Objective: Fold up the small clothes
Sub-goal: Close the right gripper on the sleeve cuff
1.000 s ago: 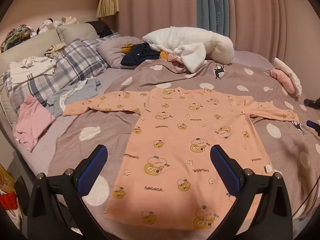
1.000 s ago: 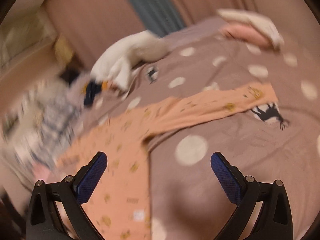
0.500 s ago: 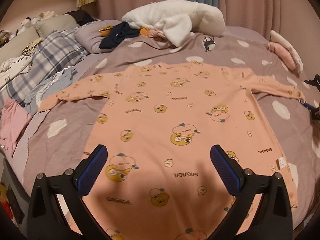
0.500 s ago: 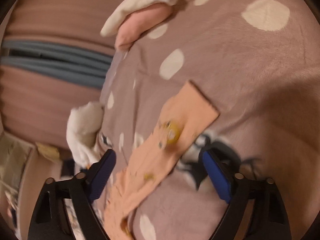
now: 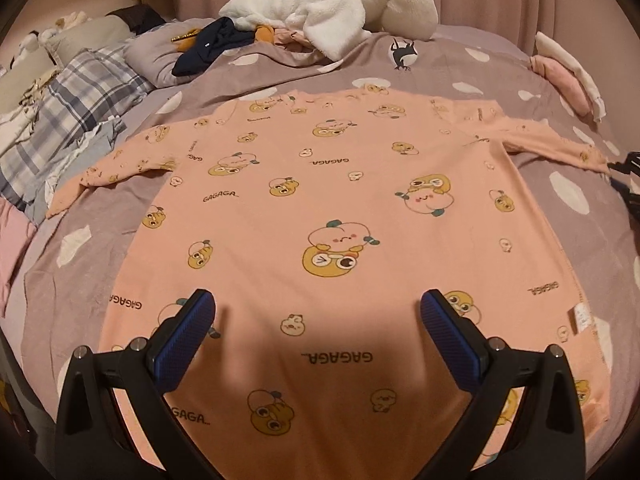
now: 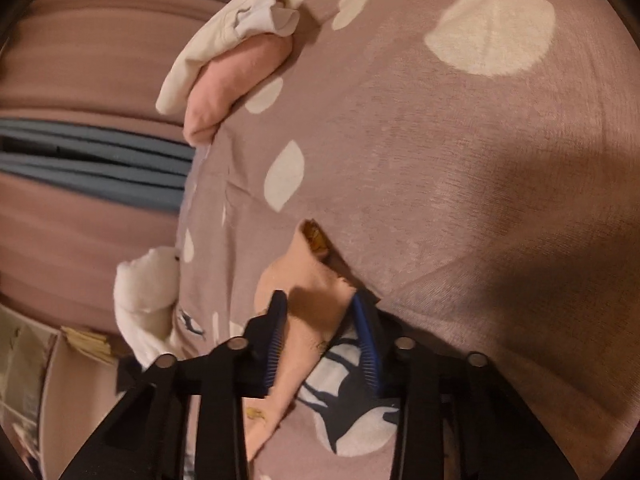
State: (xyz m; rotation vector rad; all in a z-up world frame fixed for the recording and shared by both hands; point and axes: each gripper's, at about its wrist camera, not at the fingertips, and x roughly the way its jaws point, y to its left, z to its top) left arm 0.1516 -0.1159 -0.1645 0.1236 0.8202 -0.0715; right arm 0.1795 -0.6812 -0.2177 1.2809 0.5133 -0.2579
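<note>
A peach long-sleeved shirt with cartoon prints lies flat on the bed, sleeves spread. My left gripper is open and empty, hovering over the shirt's lower part. My right gripper has narrowed its jaws around the cuff of the right sleeve; the fabric bunches between the fingers and a small gap remains on one side. The right gripper also shows at the right edge of the left wrist view, at the sleeve's end.
The bed has a mauve cover with white dots. A white fleece blanket and dark clothes lie at the far side. Plaid bedding is at the left. Folded pink and white clothes lie near the right edge.
My left gripper moved lower and closer over the shirt. My right gripper advanced onto the sleeve cuff and its jaws closed in around it.
</note>
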